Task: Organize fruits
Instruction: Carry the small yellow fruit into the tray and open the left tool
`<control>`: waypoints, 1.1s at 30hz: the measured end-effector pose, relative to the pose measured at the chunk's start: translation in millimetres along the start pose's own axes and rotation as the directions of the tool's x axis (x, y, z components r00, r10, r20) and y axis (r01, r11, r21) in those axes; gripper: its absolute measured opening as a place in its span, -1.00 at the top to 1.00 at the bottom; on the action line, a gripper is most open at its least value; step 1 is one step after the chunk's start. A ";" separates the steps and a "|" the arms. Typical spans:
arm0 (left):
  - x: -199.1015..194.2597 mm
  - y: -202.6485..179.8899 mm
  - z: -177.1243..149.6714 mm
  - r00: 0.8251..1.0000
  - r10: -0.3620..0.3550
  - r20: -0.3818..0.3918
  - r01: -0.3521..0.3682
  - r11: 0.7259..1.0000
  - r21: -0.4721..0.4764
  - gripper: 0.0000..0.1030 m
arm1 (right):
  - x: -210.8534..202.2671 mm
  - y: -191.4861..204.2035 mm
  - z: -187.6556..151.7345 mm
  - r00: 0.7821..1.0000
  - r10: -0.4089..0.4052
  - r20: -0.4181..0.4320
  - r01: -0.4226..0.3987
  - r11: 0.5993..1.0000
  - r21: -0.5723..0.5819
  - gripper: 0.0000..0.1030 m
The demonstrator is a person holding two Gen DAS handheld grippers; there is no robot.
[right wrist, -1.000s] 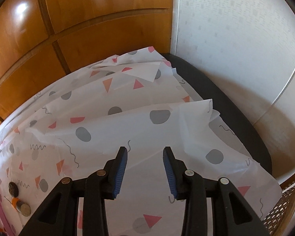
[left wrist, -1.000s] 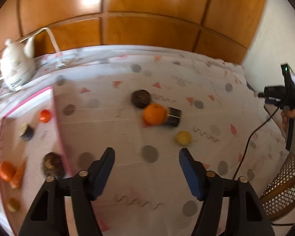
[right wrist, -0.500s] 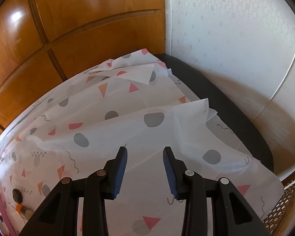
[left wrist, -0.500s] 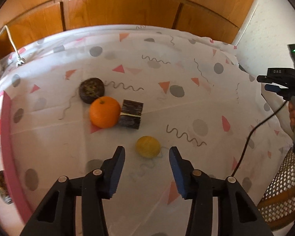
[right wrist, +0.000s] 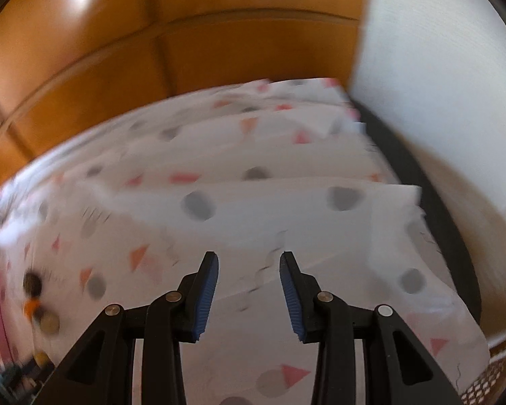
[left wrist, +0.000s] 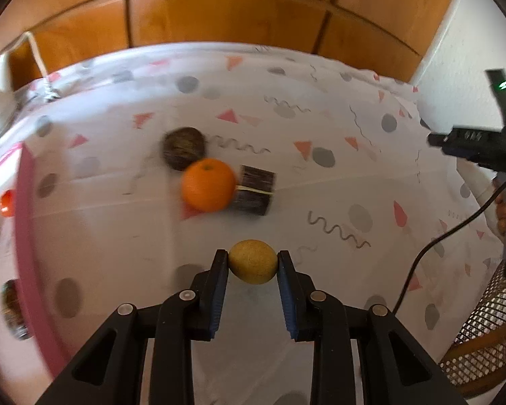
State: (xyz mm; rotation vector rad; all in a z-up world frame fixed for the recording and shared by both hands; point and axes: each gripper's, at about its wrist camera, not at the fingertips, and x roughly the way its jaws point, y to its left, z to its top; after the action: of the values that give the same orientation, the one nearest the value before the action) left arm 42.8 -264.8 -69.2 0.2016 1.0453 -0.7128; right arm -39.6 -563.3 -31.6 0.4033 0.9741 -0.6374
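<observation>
Left hand-held gripper [left wrist: 252,260] pinches the yellow fruit [left wrist: 252,262] between both pads, just above the desk [left wrist: 320,128]. Beyond it, the orange [left wrist: 208,185] touches a dark block [left wrist: 255,190]. Right hand-held gripper [right wrist: 248,265] hangs open, holding nothing.

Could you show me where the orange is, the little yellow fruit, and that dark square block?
orange [left wrist: 208,185]: left wrist view, middle of its skin.
yellow fruit [left wrist: 252,261]: left wrist view, its front, between the fingers.
dark block [left wrist: 255,189]: left wrist view, its pale middle band.
</observation>
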 end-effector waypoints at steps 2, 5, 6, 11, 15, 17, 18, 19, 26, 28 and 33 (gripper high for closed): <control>-12.0 12.6 -3.3 1.000 0.006 0.016 -0.005 0.999 -0.034 0.43 | 1.3 16.6 -3.7 1.000 0.013 -0.007 -0.013 0.997 -0.079 0.26; -28.2 31.0 -9.1 0.999 0.033 0.039 -0.029 0.996 -0.081 0.43 | 4.3 34.3 -10.5 0.999 0.029 -0.025 -0.032 0.987 -0.158 0.26; -34.0 38.2 -11.2 0.998 0.042 0.049 -0.037 0.994 -0.101 0.43 | 5.0 38.9 -12.6 0.999 0.031 -0.030 -0.036 0.983 -0.178 0.26; -60.8 72.8 -20.9 0.992 0.087 0.086 -0.070 0.980 -0.186 0.43 | 5.9 52.6 -19.3 0.998 0.044 -0.038 -0.052 0.972 -0.230 0.26; -80.1 97.4 -26.9 0.986 0.121 0.116 -0.090 0.966 -0.244 0.43 | 5.1 58.8 -22.7 0.998 0.055 -0.035 -0.062 0.964 -0.257 0.26; -89.8 110.5 -30.3 0.982 0.141 0.128 -0.102 0.956 -0.274 0.43 | 3.6 62.5 -24.5 0.998 0.059 -0.034 -0.066 0.961 -0.270 0.26; -94.4 117.5 -32.6 0.979 0.152 0.133 -0.108 0.951 -0.291 0.43 | 3.4 63.8 -25.0 0.998 0.059 -0.032 -0.066 0.958 -0.278 0.26; -99.1 124.6 -35.4 0.977 0.164 0.137 -0.116 0.944 -0.309 0.43 | 3.5 64.9 -25.1 0.998 0.059 -0.031 -0.066 0.957 -0.282 0.26; -124.5 164.6 -56.1 0.951 0.266 0.157 -0.182 0.893 -0.412 0.43 | -4.3 73.1 -25.4 0.988 0.150 -0.020 -0.149 0.941 -0.303 0.26; -129.8 174.6 -62.5 0.943 0.293 0.158 -0.200 0.877 -0.437 0.43 | -10.7 84.7 -28.7 0.976 0.217 -0.018 -0.209 0.914 -0.347 0.26; -136.5 190.5 -76.0 0.929 0.339 0.147 -0.232 0.846 -0.480 0.43 | -20.9 123.2 -48.4 0.951 0.304 -0.048 -0.285 0.811 -0.510 0.26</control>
State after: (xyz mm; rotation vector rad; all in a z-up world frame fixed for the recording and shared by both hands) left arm 65.8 -23.4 -25.5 -0.1301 0.9085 -0.1948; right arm 2.7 -436.2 -34.0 0.0600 0.9794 -0.0838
